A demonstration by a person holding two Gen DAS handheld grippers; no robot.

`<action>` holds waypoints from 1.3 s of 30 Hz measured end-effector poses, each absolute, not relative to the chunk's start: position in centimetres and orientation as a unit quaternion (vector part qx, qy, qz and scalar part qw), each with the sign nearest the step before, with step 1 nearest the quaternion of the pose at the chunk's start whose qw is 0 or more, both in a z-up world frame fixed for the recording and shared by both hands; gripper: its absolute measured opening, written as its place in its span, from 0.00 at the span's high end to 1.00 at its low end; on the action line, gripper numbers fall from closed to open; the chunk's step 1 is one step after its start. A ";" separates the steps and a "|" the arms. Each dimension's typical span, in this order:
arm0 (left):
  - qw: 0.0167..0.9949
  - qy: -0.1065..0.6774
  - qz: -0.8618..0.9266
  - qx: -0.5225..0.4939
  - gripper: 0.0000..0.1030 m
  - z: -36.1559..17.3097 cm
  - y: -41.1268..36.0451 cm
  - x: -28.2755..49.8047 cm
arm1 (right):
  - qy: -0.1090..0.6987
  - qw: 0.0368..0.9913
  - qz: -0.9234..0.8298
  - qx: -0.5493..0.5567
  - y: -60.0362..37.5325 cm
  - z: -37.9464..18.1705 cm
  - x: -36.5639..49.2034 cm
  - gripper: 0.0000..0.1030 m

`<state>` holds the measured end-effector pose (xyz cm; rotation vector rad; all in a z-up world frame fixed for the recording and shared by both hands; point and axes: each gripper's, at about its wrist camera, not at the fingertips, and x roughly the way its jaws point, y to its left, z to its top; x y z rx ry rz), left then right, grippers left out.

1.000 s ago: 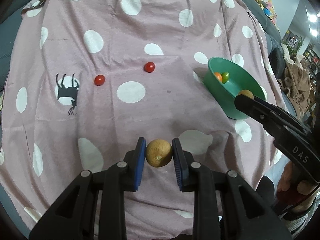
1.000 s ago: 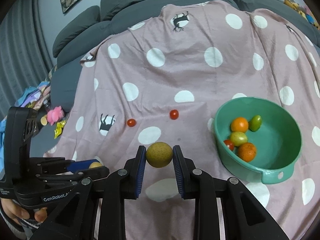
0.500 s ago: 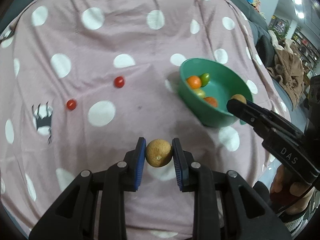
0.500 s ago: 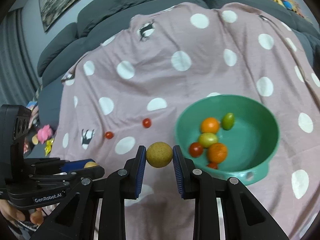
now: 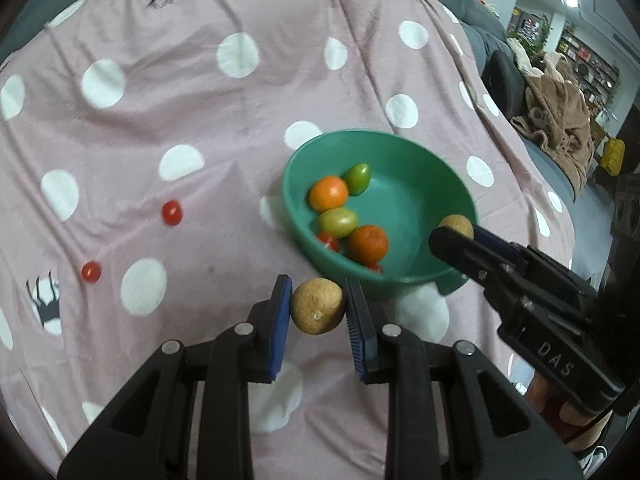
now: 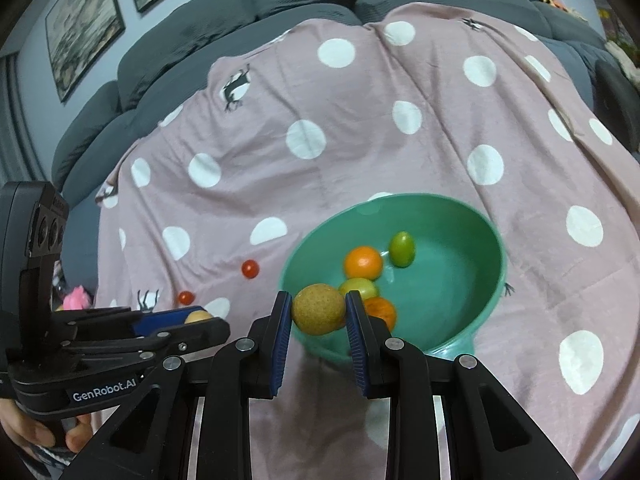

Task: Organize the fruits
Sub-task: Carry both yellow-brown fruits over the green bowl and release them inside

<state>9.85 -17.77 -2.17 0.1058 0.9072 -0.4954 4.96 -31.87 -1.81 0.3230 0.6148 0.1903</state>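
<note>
Left wrist view: left tool (image 5: 318, 312) & right tool (image 6: 318, 312) each pinch a round tan fruit (image 5: 317, 311) mid-girth, prob. light, firm, roll-prone, near green bowl (image 5: 296, 168).

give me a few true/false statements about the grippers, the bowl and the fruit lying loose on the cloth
1. Each gripper holds a round tan fruit. True: the left gripper clamps one tan fruit, the right gripper another.
2. The round green plastic bowl is empty. False: it holds two orange citrus fruits, green fruits and something red.
3. Two small red cherry tomatoes lie on the pink polka-dot cloth. True.
4. The tomatoes touch the bowl. False: they lie apart from it, on its left in the left wrist view.
5. The right gripper's fruit is over the bowl. True, in both wrist views.
</note>
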 end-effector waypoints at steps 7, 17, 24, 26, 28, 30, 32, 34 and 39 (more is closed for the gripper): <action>0.868 0.425 -0.247 0.069 0.74 -2.0 -20.7 11.6 | 0.291 0.937 0.079 0.178 -33.9 -2.2 5.7 0.72; 0.865 0.427 -0.249 0.091 0.74 -2.6 -23.6 13.7 | 0.282 0.939 0.058 0.190 -35.5 -2.7 7.2 0.72; 0.863 0.429 -0.244 0.107 0.74 -3.3 -24.6 14.6 | 0.290 0.934 0.052 0.200 -36.1 -3.5 8.1 0.72; 0.862 0.431 -0.243 0.109 0.74 -3.6 -24.8 14.8 | 0.292 0.934 0.051 0.202 -36.2 -3.7 8.3 0.72; 0.860 0.433 -0.245 0.112 0.74 -3.9 -25.0 14.9 | 0.292 0.934 0.049 0.201 -36.3 -3.8 8.4 0.72; 0.859 0.434 -0.245 0.115 0.74 -4.1 -25.3 15.0 | 0.294 0.934 0.046 0.199 -36.3 -4.0 8.5 0.72; 0.858 0.437 -0.243 0.118 0.74 -4.5 -25.5 15.2 | 0.300 0.933 0.043 0.196 -36.3 -4.2 8.7 0.72; 0.856 0.441 -0.242 0.124 0.74 -5.0 -25.7 15.3 | 0.305 0.931 0.040 0.195 -36.3 -4.5 8.9 0.72; 0.854 0.443 -0.241 0.132 0.74 -5.5 -25.9 15.3 | 0.313 0.932 0.025 0.179 -36.3 -5.0 8.9 0.72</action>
